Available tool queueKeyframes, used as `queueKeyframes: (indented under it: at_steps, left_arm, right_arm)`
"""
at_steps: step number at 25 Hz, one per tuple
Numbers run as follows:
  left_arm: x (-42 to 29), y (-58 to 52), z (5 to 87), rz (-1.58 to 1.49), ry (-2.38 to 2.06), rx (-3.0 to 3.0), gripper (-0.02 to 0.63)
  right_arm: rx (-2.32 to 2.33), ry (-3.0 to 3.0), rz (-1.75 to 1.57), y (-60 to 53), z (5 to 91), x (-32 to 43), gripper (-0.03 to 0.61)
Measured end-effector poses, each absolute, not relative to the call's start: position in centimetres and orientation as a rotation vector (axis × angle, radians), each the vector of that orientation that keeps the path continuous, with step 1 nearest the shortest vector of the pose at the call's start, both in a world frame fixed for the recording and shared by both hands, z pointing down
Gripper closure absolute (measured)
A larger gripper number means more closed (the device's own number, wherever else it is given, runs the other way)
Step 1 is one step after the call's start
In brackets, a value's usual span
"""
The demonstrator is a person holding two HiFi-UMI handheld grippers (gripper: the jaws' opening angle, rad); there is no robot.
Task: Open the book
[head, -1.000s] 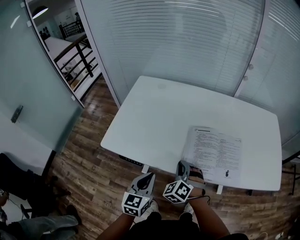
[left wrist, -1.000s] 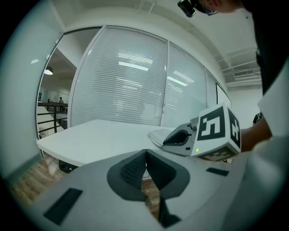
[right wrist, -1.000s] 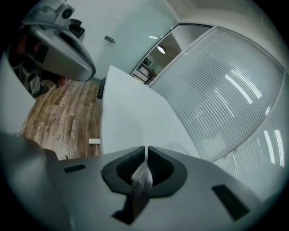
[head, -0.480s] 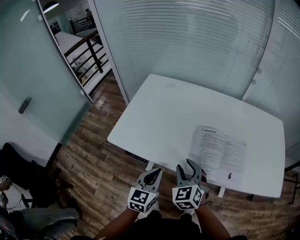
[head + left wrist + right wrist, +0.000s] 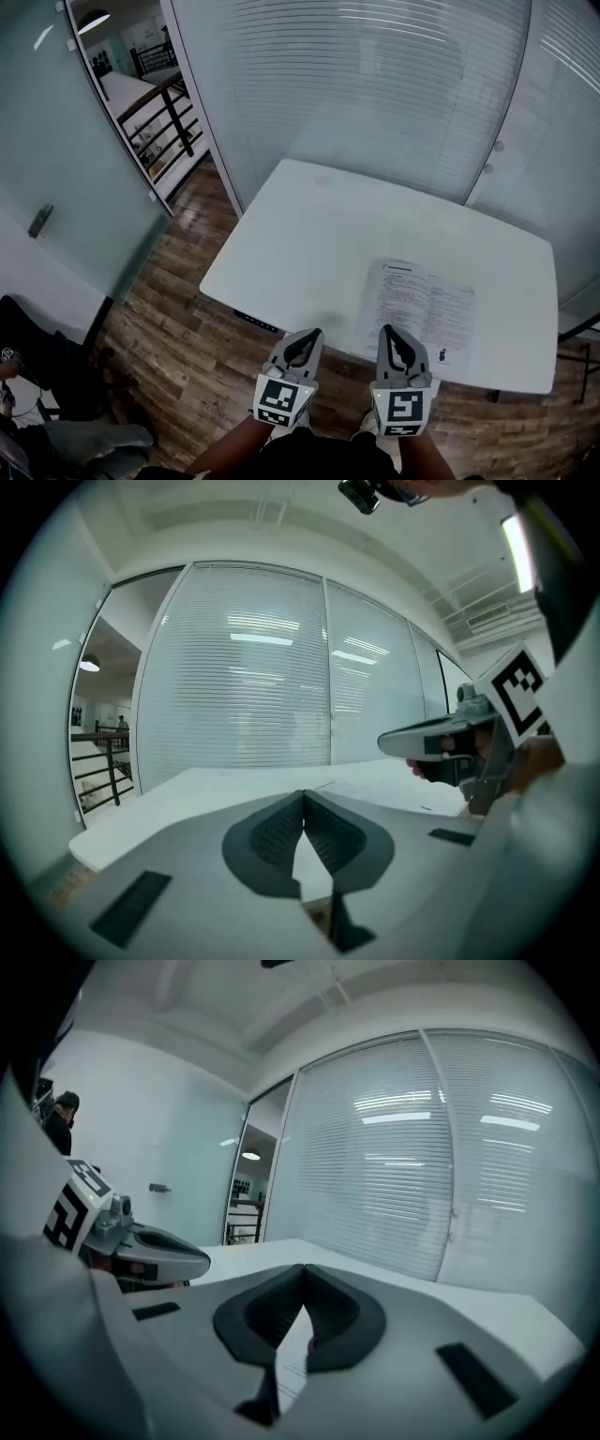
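Book (image 5: 419, 312) lies flat on the white counter (image 5: 309, 234), toward its right half and close to the near edge, already spread open with two printed pages facing up. Left tongs (image 5: 304, 337) are closed on nothing, pads meeting at the tips, held off the near edge of the counter and clear of the book. Right tongs (image 5: 392, 334) have just been closing and are now shut, also with nothing between them; they sit over the book's near edge, and I see print through the gap under the pads. Handling, my estimate: a thin, light paper booklet, floppy rather than stiff, and likely to slide on this smooth top if pushed from the side. Pages would crease or tear under a hard pinch. From this height I cannot judge how many leaves it has. If another page needs turning, I would nip a single leaf at its free outer edge near the closest corner, with the other tongs resting lightly on the opposite page to pin the book. I would avoid gripping at the spine.
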State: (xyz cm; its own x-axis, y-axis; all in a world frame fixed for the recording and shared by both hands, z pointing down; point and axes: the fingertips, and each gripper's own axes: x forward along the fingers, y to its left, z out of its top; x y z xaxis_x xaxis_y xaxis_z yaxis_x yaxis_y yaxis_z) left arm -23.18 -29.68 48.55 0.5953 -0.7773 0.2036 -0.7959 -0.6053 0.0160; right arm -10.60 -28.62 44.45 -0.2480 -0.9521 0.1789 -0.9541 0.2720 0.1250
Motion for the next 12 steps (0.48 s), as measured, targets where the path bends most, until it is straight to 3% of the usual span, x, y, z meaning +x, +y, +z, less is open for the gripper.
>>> queueKeyframes:
  at_steps: [12]
  left_arm:
    - [-16.0,-29.2,47.2,0.191,-1.134,2.81,0.603]
  right_arm:
    - [2.052,-2.214,0.014,-25.1,43.6,-0.2,0.574]
